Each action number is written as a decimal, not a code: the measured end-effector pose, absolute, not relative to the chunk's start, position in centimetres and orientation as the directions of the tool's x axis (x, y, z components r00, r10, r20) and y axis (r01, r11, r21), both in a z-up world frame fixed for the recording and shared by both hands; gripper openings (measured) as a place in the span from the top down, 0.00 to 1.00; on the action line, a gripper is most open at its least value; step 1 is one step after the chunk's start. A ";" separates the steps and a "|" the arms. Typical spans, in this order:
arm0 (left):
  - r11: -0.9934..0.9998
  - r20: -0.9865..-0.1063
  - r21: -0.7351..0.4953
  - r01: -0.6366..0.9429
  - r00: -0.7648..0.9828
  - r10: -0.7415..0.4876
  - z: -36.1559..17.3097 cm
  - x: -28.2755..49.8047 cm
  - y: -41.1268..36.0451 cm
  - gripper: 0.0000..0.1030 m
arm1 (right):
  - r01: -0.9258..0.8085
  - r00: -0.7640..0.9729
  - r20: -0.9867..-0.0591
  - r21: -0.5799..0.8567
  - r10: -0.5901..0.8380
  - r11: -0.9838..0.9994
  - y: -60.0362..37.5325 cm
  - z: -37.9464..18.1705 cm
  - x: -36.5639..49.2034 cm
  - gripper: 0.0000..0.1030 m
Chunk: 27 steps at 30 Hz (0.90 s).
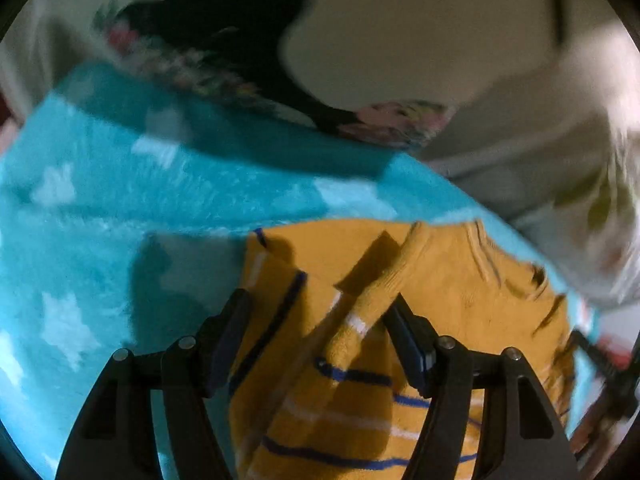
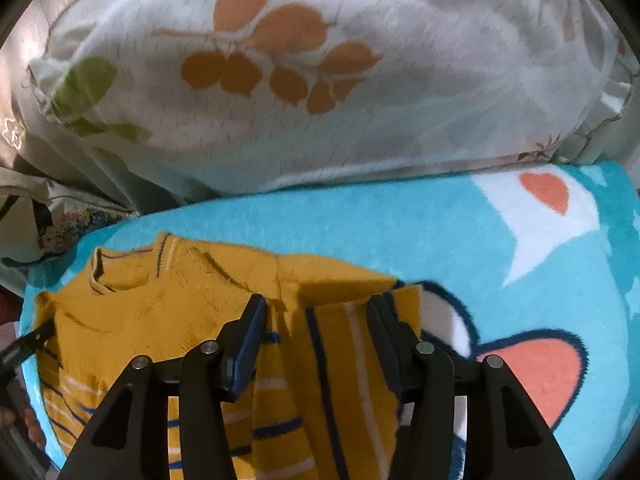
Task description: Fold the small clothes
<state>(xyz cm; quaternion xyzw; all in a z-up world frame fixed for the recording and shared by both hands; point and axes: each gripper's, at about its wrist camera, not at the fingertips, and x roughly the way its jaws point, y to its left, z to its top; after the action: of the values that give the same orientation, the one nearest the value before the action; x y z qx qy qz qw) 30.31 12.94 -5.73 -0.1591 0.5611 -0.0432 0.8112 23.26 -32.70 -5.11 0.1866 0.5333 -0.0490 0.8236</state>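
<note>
A small mustard-yellow sweater [image 1: 460, 280] with blue and white stripes lies on a turquoise fleece blanket [image 1: 120, 220]. In the left wrist view my left gripper [image 1: 320, 304] is open over the sweater's left side, with a folded sleeve lying between its fingers. In the right wrist view the sweater [image 2: 160, 312] lies collar toward the far left. My right gripper [image 2: 316, 304] is open over its right side, where a striped sleeve is folded in across the body. The blanket [image 2: 360, 228] shows a cartoon print there.
A white pillow with orange leaves [image 2: 320, 80] lies just beyond the blanket's far edge. A black garment with floral trim [image 1: 240, 40] lies on the cream sheet beyond the blanket. The other gripper's tip [image 2: 24, 344] shows at the sweater's left edge.
</note>
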 end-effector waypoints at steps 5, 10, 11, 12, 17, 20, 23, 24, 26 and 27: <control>0.922 -0.877 -0.370 -0.116 0.369 -0.306 -4.9 29.0 14.9 0.35 | 0.249 0.460 -0.874 0.294 0.154 0.923 -32.9 -2.7 18.9 0.45; 0.921 -0.873 -0.371 -0.120 0.384 -0.301 -3.1 25.4 16.9 0.34 | 0.158 0.441 -0.868 0.324 0.227 0.933 -31.6 -2.3 11.8 0.45; 0.919 -0.872 -0.373 -0.128 0.387 -0.300 -2.9 24.6 17.3 0.34 | 0.136 0.434 -0.871 0.318 0.232 0.938 -31.1 -2.6 10.5 0.45; 0.917 -0.872 -0.376 -0.137 0.388 -0.299 -2.7 23.7 17.8 0.34 | 0.121 0.429 -0.874 0.308 0.229 0.944 -30.3 -3.0 9.8 0.45; 0.918 -0.886 -0.358 -0.173 0.372 -0.275 -2.9 19.8 19.1 0.34 | 0.162 0.384 -0.877 0.372 0.289 0.914 -30.9 -5.9 8.5 0.95; 0.924 -0.896 -0.331 -0.193 0.372 -0.243 -2.6 17.2 19.4 0.34 | 0.281 0.403 -0.865 0.429 0.300 0.859 -34.4 -6.9 8.3 0.95; 0.938 -0.902 -0.283 -0.203 0.390 -0.188 -1.9 15.1 19.0 0.34 | 0.340 0.397 -0.872 0.430 0.287 0.836 -36.8 -7.2 8.2 0.92; 0.941 -0.902 -0.267 -0.208 0.398 -0.168 -1.6 14.3 18.9 0.34 | 0.353 0.393 -0.882 0.405 0.259 0.844 -37.2 -6.8 8.3 0.88; 0.942 -0.900 -0.252 -0.221 0.411 -0.144 -1.2 12.6 18.7 0.34 | 0.371 0.410 -0.893 0.349 0.186 0.860 -38.0 -5.2 8.0 0.79; 0.942 -0.899 -0.245 -0.228 0.416 -0.133 -1.0 11.7 18.5 0.34 | 0.370 0.436 -0.884 0.349 0.171 0.861 -38.3 -4.1 7.8 0.79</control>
<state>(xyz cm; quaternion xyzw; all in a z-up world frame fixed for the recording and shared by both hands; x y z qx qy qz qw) 11.70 18.46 -0.97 -0.1672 0.5394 0.0290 0.8248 7.79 -38.30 -4.11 0.2563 0.5276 -0.0614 0.8076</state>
